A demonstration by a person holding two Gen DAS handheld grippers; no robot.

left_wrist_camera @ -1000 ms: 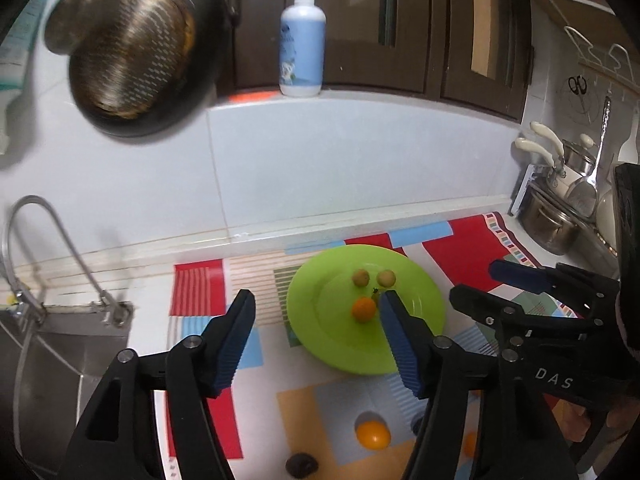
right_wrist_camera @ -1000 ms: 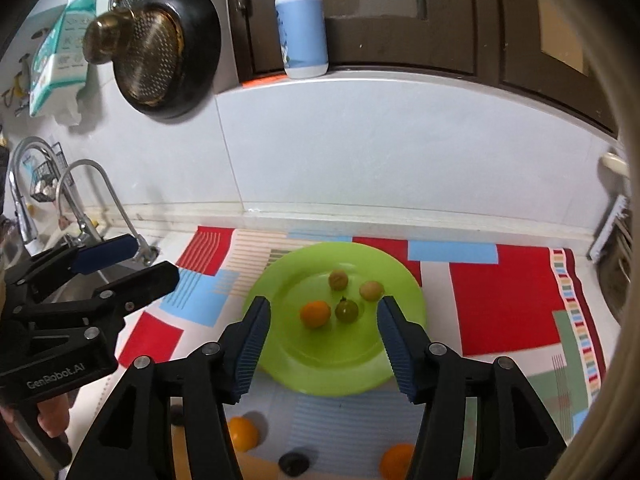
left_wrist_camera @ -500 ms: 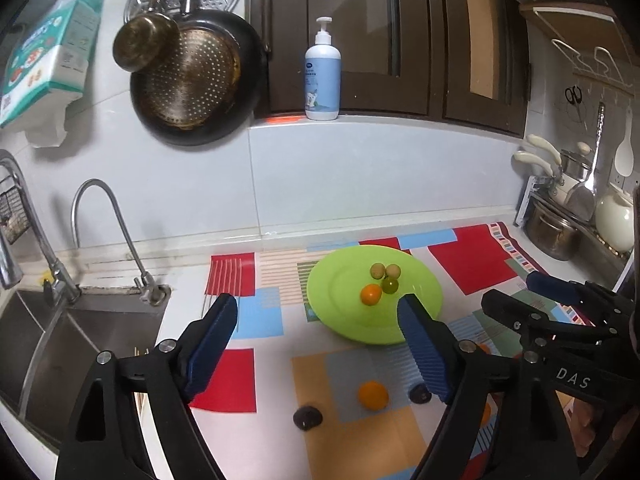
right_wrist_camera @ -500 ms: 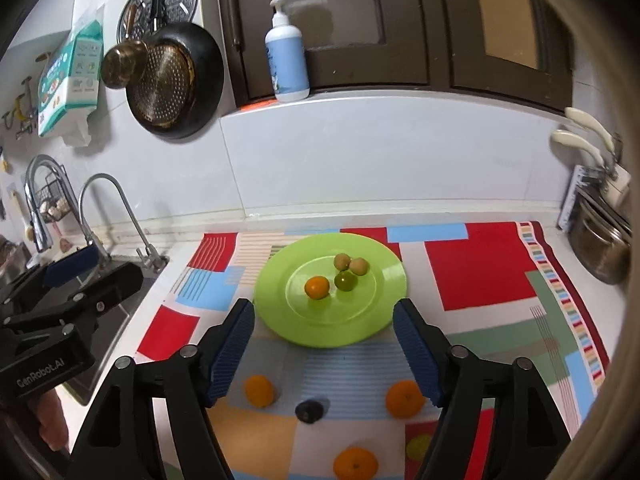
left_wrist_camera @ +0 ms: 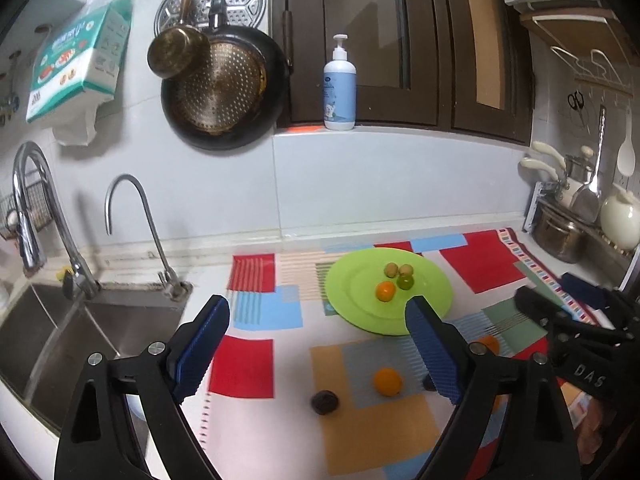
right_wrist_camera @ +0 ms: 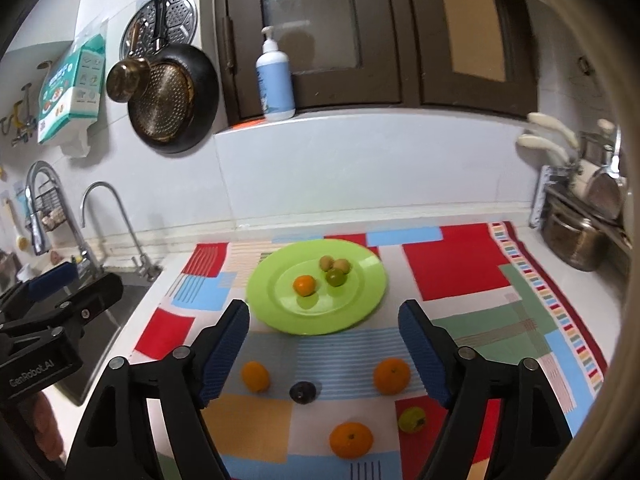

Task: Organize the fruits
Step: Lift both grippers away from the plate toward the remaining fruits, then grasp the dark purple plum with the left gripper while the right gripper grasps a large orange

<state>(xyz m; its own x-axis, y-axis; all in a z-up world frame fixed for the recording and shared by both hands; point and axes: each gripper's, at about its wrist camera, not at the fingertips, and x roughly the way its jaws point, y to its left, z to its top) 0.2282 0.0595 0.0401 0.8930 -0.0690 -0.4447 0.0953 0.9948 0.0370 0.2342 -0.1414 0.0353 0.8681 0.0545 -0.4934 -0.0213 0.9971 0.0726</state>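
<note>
A green plate [right_wrist_camera: 280,312] lies on a patchwork mat [right_wrist_camera: 460,264] and carries a small orange [right_wrist_camera: 305,285], a green fruit [right_wrist_camera: 336,277] and two brownish fruits [right_wrist_camera: 334,264]. In front of it on the mat lie three oranges [right_wrist_camera: 391,376], a dark fruit [right_wrist_camera: 303,392] and a yellow-green fruit [right_wrist_camera: 412,420]. My right gripper [right_wrist_camera: 324,314] hangs above these loose fruits, its jaws opening with nothing between them. My left gripper [left_wrist_camera: 318,312] hovers left of the plate [left_wrist_camera: 352,292], near an orange [left_wrist_camera: 387,381] and the dark fruit [left_wrist_camera: 324,401]. Its jaws are opening too and hold nothing.
A steel sink [left_wrist_camera: 60,340] with two faucets [left_wrist_camera: 132,216] borders the mat on the left. Pots and utensils [left_wrist_camera: 560,232] crowd the right end of the counter. A pan [left_wrist_camera: 224,96] hangs on the wall, and a soap bottle [left_wrist_camera: 339,88] stands on the ledge.
Both grippers have drawn back from the plate and their jaws have spread wider. More of the mat, the loose fruit and the sink has come into view.
</note>
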